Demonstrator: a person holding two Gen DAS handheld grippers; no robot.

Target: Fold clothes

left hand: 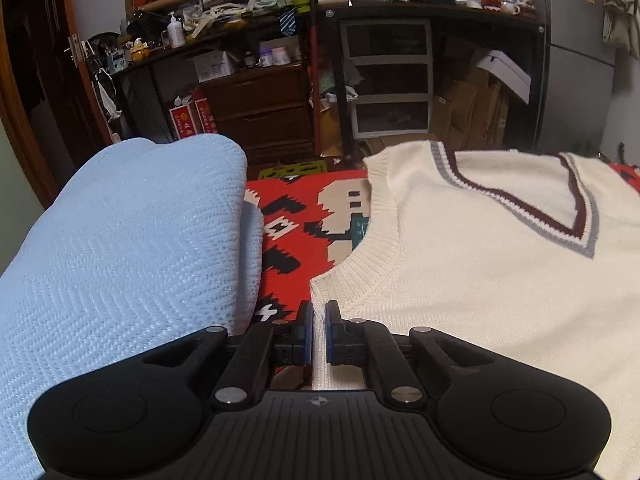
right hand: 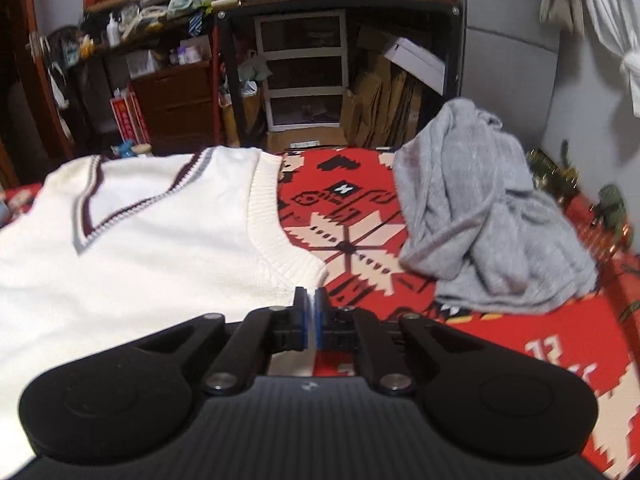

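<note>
A cream knit vest (left hand: 480, 280) with a maroon and grey V-neck lies flat on a red patterned blanket (left hand: 304, 208). My left gripper (left hand: 319, 316) is shut on the vest's side edge just below the left armhole, and white knit shows between the blue pads. In the right wrist view the same vest (right hand: 160, 260) fills the left half. My right gripper (right hand: 311, 300) is shut on the opposite side edge just below the right armhole, with a thin strip of fabric between its pads.
A folded light blue knit (left hand: 120, 260) lies left of the vest. A crumpled grey garment (right hand: 480, 220) is heaped on the blanket (right hand: 352, 200) to the right. Behind the bed stand cluttered shelves (left hand: 248, 20), a white drawer unit (left hand: 392, 80) and cardboard boxes (right hand: 384, 96).
</note>
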